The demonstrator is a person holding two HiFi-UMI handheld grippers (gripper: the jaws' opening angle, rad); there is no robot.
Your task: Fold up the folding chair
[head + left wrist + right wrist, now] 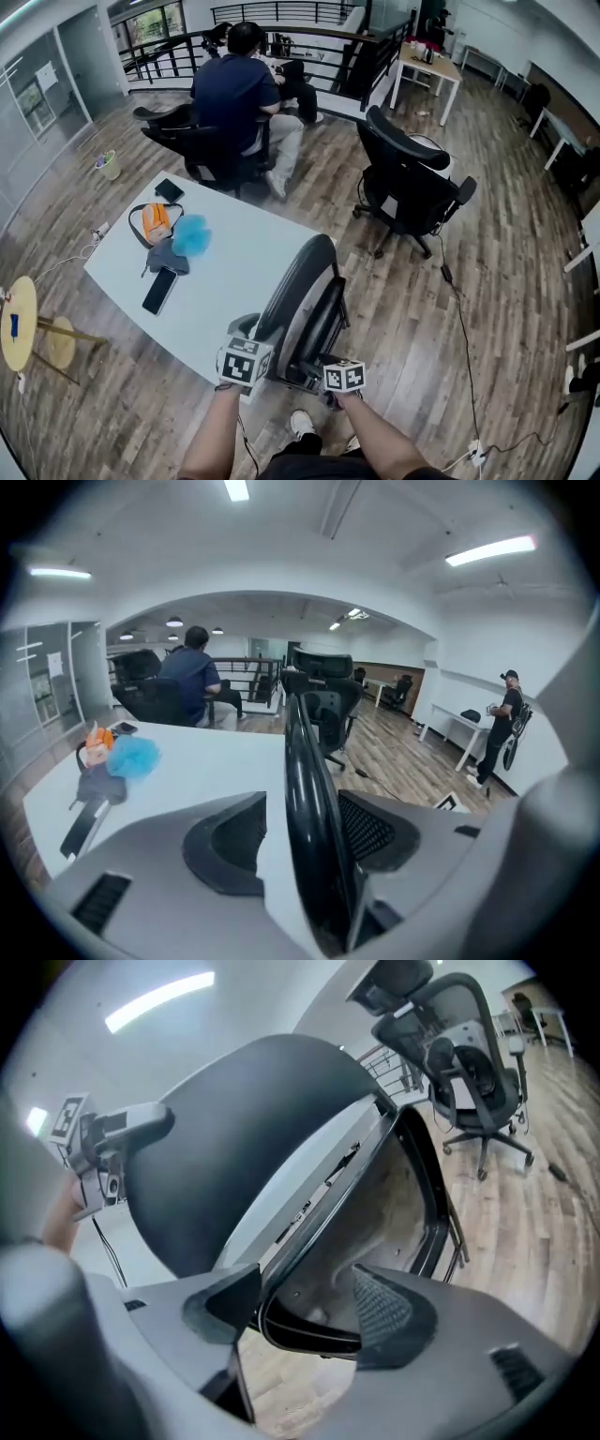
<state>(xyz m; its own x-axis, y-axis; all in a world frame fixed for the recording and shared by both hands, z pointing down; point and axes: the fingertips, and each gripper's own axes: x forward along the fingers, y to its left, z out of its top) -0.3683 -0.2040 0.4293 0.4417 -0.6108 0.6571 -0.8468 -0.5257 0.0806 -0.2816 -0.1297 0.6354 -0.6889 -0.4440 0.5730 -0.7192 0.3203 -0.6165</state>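
Observation:
The folding chair (pixel 305 305) stands half closed beside the white table, its black back tilted over the seat. My left gripper (pixel 247 360) is at the chair's near left edge. In the left gripper view the gripper (pixel 300 841) is open, and the back's thin black edge (pixel 314 799) runs up between the pads without being pinched. My right gripper (pixel 343 376) is at the chair's near right side. In the right gripper view it (pixel 305 1314) is open around the seat's black rim (pixel 300 1335), below the back (pixel 244 1138).
The white table (pixel 234 272) carries a phone (pixel 159 290), a blue puff (pixel 191 234) and an orange item (pixel 156 222). A black office chair (pixel 408 178) stands at the right, a seated person (pixel 239 94) behind the table. A yellow stool (pixel 19 323) is far left, a cable (pixel 459 319) on the floor.

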